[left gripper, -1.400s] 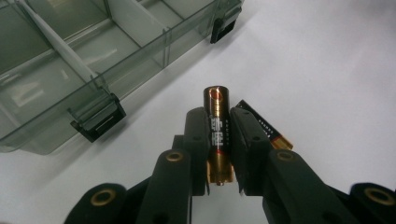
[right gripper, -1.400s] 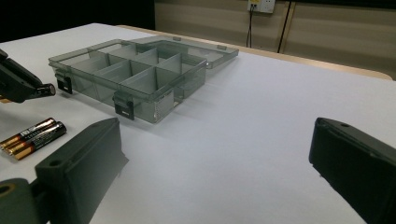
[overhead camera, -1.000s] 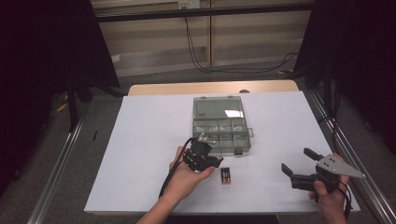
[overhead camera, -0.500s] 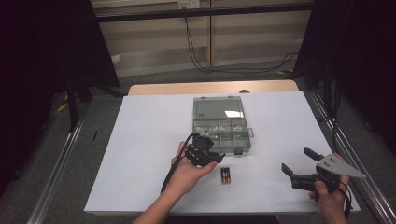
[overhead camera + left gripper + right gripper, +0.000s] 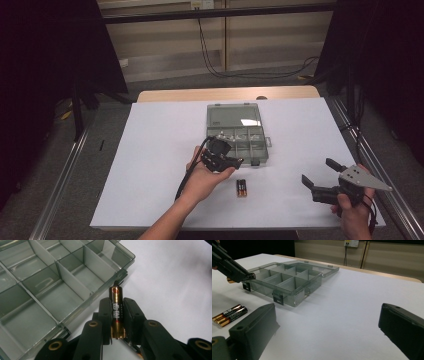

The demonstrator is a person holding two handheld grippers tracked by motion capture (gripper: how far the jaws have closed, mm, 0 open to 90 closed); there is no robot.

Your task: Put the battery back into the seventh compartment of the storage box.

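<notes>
A gold and black battery [image 5: 117,312] is clamped between the jaws of my left gripper [image 5: 117,305]. Its tip points at the front wall of the clear grey compartment box [image 5: 50,285]. In the high view the left gripper [image 5: 234,161] hovers at the near edge of the box [image 5: 239,137], whose lid lies open behind it. Two more batteries [image 5: 241,188] lie side by side on the white table, just in front of that hand. My right gripper [image 5: 321,178] is held at the near right, open, with nothing between its fingers [image 5: 254,325].
The box's compartments [image 5: 287,277] look empty in the right gripper view. There the left gripper [image 5: 234,267] shows at the far left, and the two batteries [image 5: 229,315] lie near it. White table [image 5: 150,150] spreads to the left and between box and right gripper.
My left gripper has moved a little away from the person, from beside the loose batteries up to the box's front edge. The right gripper has stayed put.
</notes>
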